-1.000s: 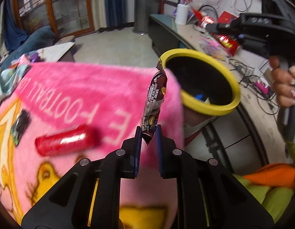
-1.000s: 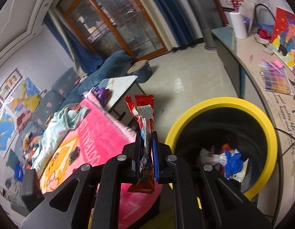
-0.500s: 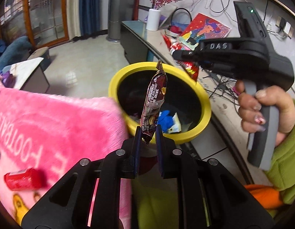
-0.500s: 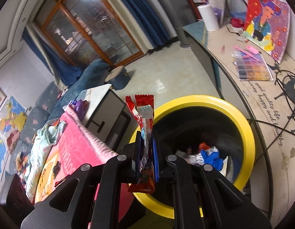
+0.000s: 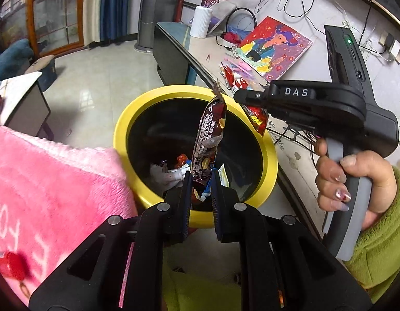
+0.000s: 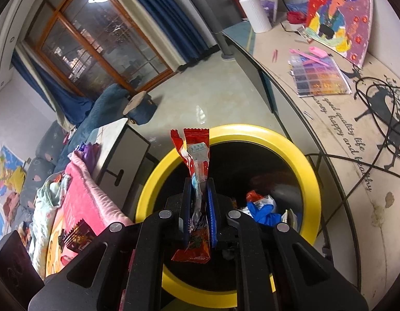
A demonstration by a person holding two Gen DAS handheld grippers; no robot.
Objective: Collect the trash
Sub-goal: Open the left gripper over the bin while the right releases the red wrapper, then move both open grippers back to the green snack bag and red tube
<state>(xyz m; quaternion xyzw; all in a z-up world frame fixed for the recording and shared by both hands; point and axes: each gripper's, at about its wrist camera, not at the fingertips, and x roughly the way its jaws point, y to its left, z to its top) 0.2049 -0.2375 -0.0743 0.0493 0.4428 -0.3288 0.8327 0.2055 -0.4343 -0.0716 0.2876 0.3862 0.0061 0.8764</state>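
Note:
A yellow-rimmed black trash bin [image 5: 267, 153] stands by the pink blanket and shows in the right wrist view [image 6: 308, 171] too. My left gripper [image 5: 202, 181] hovers over the bin's near rim; its jaws stand slightly parted around a dark brown snack wrapper [image 5: 209, 132] that stands upright between them. My right gripper [image 6: 199, 189] is shut on a red snack wrapper [image 6: 197, 150], over the bin's left rim. The right gripper body [image 5: 316, 106] also shows in the left wrist view, with the red wrapper [image 5: 256, 116] hanging over the bin's far rim.
Trash lies in the bin, including a blue glove [image 6: 264, 212]. A pink blanket [image 5: 44, 186] carries a red wrapper [image 5: 11, 264] and a dark wrapper [image 6: 75, 233]. A long table [image 6: 355, 119] with cables, a painting and a white vase runs along the right.
Both grippers have moved from over the pink blanket to over the bin. The left gripper's jaws have parted a little and the brown wrapper sits lower between them.

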